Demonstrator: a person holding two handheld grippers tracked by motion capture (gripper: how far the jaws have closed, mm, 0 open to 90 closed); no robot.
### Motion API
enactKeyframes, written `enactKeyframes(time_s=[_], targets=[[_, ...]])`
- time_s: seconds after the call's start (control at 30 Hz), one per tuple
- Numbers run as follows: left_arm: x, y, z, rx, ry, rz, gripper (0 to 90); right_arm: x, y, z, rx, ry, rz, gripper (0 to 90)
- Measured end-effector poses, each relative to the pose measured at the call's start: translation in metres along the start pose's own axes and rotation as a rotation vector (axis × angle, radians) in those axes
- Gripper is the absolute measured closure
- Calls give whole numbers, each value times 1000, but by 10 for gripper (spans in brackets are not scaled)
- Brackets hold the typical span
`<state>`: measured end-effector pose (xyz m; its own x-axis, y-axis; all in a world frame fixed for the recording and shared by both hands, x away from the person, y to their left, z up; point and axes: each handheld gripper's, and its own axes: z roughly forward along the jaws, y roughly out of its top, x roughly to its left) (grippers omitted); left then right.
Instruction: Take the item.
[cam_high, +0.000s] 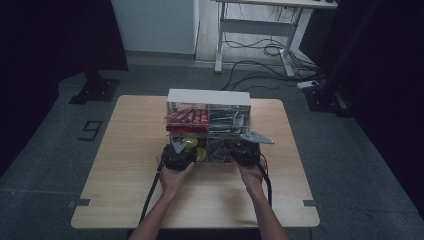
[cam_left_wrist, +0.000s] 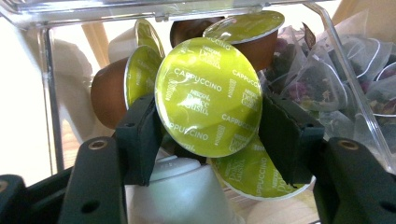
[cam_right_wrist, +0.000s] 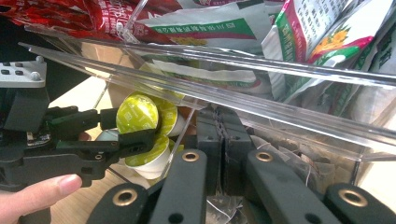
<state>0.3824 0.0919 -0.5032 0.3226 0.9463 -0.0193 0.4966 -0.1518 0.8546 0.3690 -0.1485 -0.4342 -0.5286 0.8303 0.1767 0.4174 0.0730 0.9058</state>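
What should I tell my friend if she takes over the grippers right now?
Left gripper: shut on a green-lidded cappuccino capsule, gripped by its sides at the open front of the clear organiser box, lower left compartment.
Right gripper: jaws pressed together under the lifted clear flap of the lower tier, apparently propping it up; whether it pinches anything is hard to tell.
Things: more capsules sit in that compartment, tea bags lie in the one beside it, and sachets fill the upper tier.
Done: capsule gripped. Left: probably draw it out over the table, then lower the flap.
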Motion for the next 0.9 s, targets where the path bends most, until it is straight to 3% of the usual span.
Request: enactKeyframes(time_s=[0.2, 0.27, 0.3, 0.4, 0.7, 0.83, 0.9], targets=[[1, -1, -4, -24, -4, -3, 415, 0, 0, -1, -1, 1, 2, 876], [2, -1, -7, -33, -9, 0, 460, 0, 0, -1, -2, 0, 2, 876], [2, -2, -10, -61, -8, -5, 543, 0, 0, -1, -2, 1, 3, 876], [2, -2, -11, -56, -14, -3, 539, -1, 0, 0, -3, 1, 0, 876], [-1, -1, -2, -26, -9, -15, 383, 0, 0, 1, 1, -1, 1, 876], [-5, 1, 1, -20, 8, -20, 360, 0, 0, 1, 2, -2, 0, 876], [-7, 1, 2, -23, 35, -11, 359, 0, 0, 1, 2, -3, -1, 876]])
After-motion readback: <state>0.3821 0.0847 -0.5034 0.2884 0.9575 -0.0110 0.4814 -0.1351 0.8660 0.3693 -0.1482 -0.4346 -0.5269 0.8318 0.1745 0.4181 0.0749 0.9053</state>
